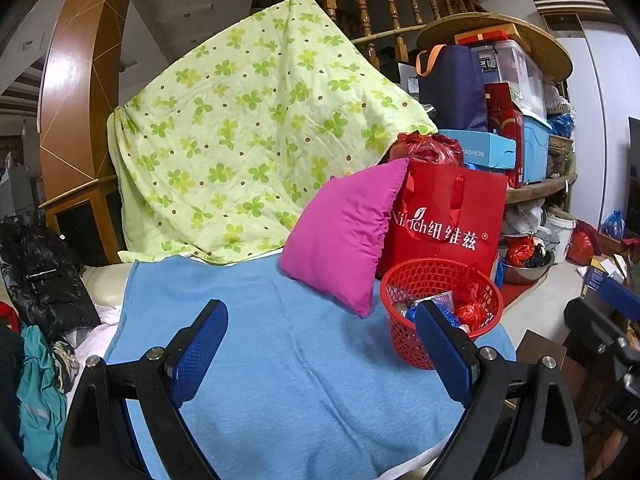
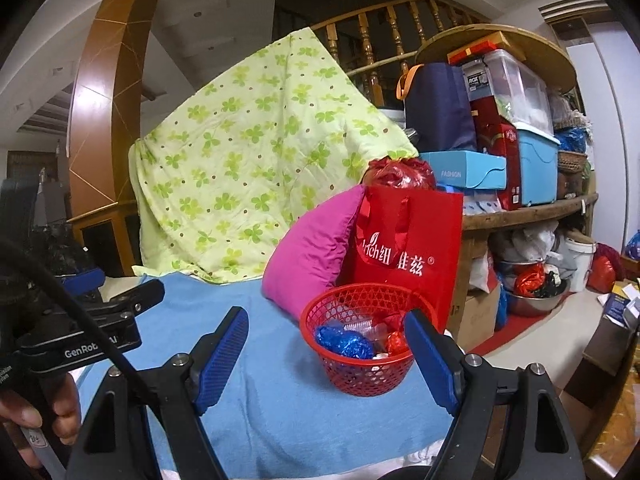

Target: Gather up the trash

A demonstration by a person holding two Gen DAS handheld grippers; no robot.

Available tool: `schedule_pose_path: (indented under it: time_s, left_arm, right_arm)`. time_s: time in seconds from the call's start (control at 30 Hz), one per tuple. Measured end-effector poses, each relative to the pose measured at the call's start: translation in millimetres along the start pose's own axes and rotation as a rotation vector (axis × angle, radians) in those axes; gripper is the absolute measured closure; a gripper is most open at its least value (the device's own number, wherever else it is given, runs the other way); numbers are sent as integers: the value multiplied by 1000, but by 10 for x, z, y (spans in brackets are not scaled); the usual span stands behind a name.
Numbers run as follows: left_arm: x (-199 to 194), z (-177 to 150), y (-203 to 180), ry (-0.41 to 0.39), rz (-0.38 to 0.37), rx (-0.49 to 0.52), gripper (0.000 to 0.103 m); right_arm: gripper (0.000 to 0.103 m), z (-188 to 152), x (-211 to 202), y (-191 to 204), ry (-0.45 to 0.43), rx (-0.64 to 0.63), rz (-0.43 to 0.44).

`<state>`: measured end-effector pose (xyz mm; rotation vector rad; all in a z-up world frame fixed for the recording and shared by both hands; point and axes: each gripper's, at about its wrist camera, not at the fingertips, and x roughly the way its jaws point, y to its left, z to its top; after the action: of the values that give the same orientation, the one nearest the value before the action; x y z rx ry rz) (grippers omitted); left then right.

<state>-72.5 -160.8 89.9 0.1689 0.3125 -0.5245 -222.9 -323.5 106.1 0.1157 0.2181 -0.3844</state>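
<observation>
Blankets come first: a big pale green quilt with clover leaves [image 2: 256, 160] hangs up behind the round red plastic mesh basket [image 2: 360, 372], and a soft light blue blanket [image 2: 272, 408] lies flat under the basket. A bright pink square pillow [image 2: 316, 252] leans just behind the basket, touching a red paper shopping bag with white letters [image 2: 412, 248] that stands right behind the basket too. The basket sits near the right edge of the blue blanket. Inside the basket lie the trash bits: a crinkled shiny blue foil wrapper [image 2: 344, 342], a small shiny red foil wrapper [image 2: 396, 342] and some clear plastic.

The left gripper [image 1: 324, 328] floats to the left of the basket with its blue fingers far apart and nothing between them. The right gripper [image 2: 326, 334] sits in front of the basket, its fingers wide apart too, holding nothing.
</observation>
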Motion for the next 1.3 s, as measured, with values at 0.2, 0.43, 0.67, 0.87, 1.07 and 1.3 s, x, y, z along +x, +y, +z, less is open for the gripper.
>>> schedule_pose_path:
  time_s: [0.2,0.43,0.67,0.87,1.07,1.3]
  left_arm:
    - [-91,-1,-2,-10,-4,12,8]
    - [-221,11,-22,-28,-4,33,8]
    - [-308,22,-37,-40,1,49,8]
    - [-380,41,-59,-55,-1,58,8]
    - [-406,48,-49,-59,4,61,8]
    - [-470,83,-40,-70,6,67,8]
  right_arm:
    - [20,44,-79,24,3,-13,-6]
    - [20,101,-194,44,14,-15,-21]
    - [20,135,-229,21,26,0,-16]
    - [20,176,-270,17,19,1,-30]
    - [20,204,-280,26,18,-3,-36]
    - [20,210,-301,12,17,1,-37]
